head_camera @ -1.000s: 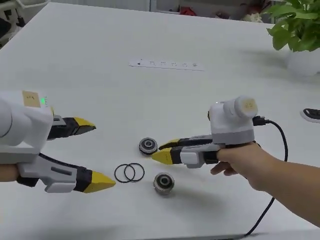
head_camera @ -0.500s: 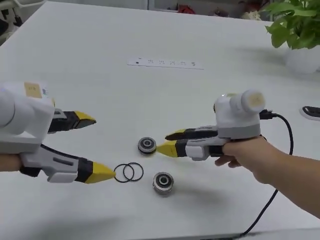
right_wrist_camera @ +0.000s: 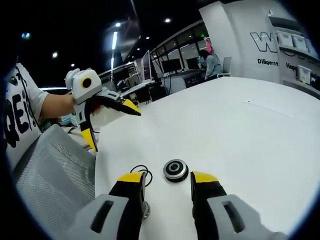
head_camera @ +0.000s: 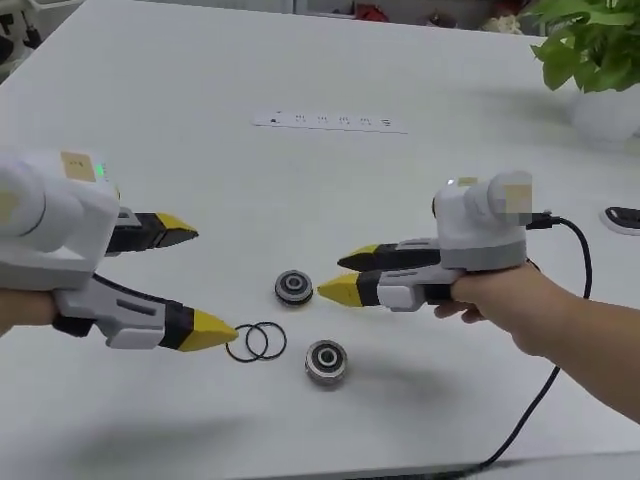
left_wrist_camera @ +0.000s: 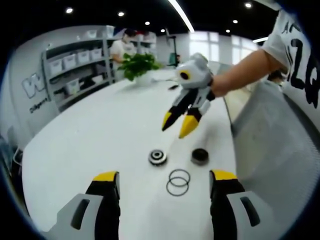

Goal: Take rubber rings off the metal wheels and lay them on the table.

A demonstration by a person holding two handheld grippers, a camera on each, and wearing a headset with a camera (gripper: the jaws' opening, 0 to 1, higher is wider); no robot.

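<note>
Two metal wheels lie on the white table: one wheel farther back, the other wheel nearer me. Two thin black rubber rings lie overlapping on the table to their left. My left gripper is open wide, its lower tip just left of the rings. My right gripper is open and holds nothing, tips just right of the far wheel. In the left gripper view the rings lie between my own jaws, ahead of the tips. In the right gripper view the far wheel sits just past the jaws.
A white power strip lies at the back middle of the table. A potted plant stands at the back right, a dark object at the right edge. The right gripper's black cable trails towards the front edge.
The right gripper has drawn back to the right, away from the far wheel. The left gripper's lower tip has come closer to the rings. Wheels and rings lie as before.
</note>
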